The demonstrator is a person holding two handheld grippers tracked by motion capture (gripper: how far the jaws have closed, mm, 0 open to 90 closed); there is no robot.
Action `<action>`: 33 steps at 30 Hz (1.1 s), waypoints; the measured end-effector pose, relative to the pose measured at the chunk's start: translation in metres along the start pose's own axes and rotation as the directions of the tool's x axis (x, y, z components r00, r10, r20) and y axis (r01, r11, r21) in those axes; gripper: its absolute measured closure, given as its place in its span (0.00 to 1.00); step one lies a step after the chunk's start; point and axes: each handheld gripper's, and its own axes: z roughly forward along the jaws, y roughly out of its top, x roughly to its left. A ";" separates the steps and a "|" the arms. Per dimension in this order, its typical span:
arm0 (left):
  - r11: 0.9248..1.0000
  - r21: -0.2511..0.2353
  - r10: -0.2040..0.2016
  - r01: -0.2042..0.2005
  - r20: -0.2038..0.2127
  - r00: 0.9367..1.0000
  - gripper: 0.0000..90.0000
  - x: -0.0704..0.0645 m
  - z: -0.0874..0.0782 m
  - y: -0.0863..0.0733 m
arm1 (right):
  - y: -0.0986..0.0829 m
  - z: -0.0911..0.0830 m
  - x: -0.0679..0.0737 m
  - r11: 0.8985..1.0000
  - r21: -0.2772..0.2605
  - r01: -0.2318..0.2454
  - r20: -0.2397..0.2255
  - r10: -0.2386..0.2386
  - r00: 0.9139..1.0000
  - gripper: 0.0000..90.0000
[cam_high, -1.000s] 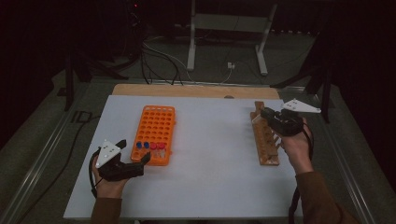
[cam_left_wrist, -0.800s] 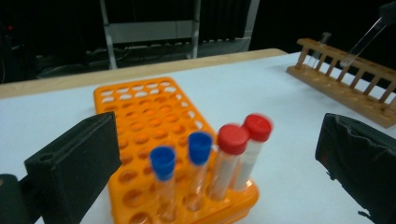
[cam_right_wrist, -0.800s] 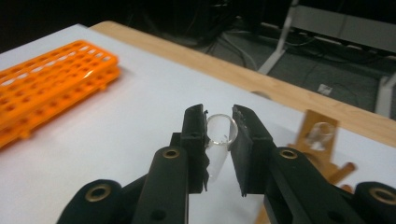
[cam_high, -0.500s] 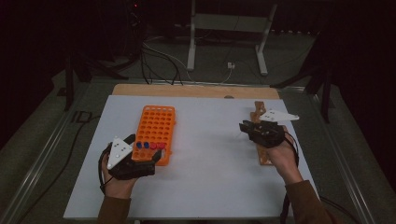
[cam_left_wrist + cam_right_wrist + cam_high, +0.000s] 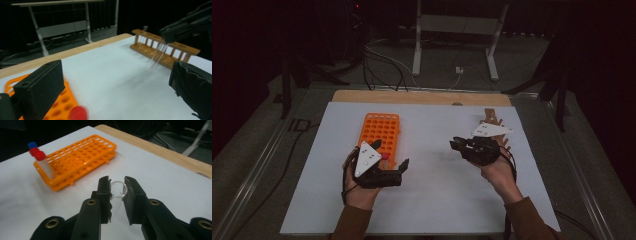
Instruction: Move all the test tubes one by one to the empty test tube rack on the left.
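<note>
The right tongs [image 5: 117, 188] pinch a clear glass tube [image 5: 117, 195] by its rim, aimed toward the orange rack [image 5: 77, 157]. The left tongs [image 5: 401, 167] wait spread beside that rack, probably to steady it.

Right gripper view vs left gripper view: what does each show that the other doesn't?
Right gripper view alone: the right gripper shut on the open mouth of a clear tube, seen end-on, and a blue cap behind two red caps at the near end of the orange rack.

Left gripper view alone: the wooden rack, the tube's whole length hanging tilted below the right gripper, and the left gripper open with nothing between its jaws.

Both: the orange rack, a red cap, the white sheet, the tube.
</note>
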 end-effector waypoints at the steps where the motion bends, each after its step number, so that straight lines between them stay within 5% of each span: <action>1: 1.000 0.000 -0.001 0.001 0.007 1.000 0.01 -0.003 0.002 0.001 | 0.000 0.001 0.002 1.000 0.003 -0.001 -0.007 0.001 1.000 0.85; 14: 0.996 0.075 0.041 -0.051 0.124 0.991 0.14 -0.039 0.040 -0.001 | 0.005 0.009 0.023 1.000 0.005 -0.017 -0.105 0.017 0.994 0.85; 19: 0.991 0.114 0.059 -0.074 0.137 0.989 0.19 -0.048 0.057 -0.003 | 0.006 0.011 0.028 1.000 0.008 -0.029 -0.137 0.030 0.990 0.85; 26: 0.988 0.126 0.066 -0.088 0.169 0.983 0.59 -0.051 0.067 -0.006 | 0.007 0.014 0.033 1.000 0.018 -0.020 -0.163 0.023 0.986 0.85; 33: 0.989 0.124 0.054 -0.081 0.205 0.977 0.78 -0.049 0.068 -0.007 | 0.007 0.017 0.035 0.999 0.027 -0.022 -0.177 0.026 0.984 0.85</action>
